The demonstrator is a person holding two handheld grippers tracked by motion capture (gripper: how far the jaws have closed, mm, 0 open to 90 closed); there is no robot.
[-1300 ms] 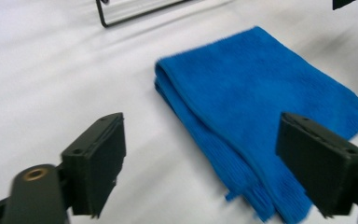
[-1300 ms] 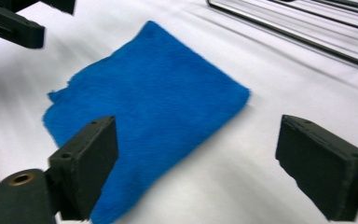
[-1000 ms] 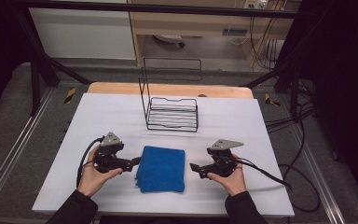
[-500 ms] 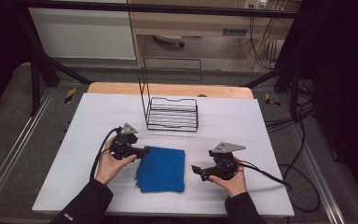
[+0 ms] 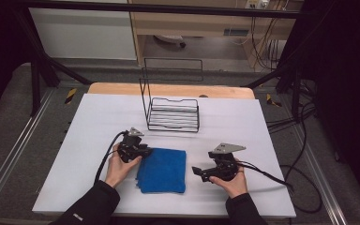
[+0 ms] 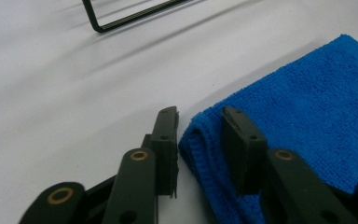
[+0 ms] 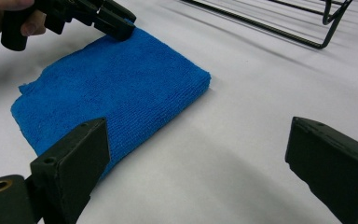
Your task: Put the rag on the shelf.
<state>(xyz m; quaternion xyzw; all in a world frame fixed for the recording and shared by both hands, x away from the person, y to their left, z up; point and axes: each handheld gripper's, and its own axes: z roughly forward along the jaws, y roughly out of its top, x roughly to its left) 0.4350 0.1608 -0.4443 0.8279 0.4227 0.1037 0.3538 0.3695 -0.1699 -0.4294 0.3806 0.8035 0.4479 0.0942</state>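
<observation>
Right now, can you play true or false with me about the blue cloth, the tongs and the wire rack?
1. The blue cloth lies folded flat on the white table. True.
2. The left tongs have a corner of the cloth between their jaws. True; the jaws have just been closing around it, with a small gap visible beside one of them.
3. The right tongs are clamped on the cloth. False; they stand wide open beside it, holding nothing.
4. The wire rack is full of plates. False; it is empty.
5. The rack sits on top of the cloth. False; it stands apart, farther back on the table.
</observation>
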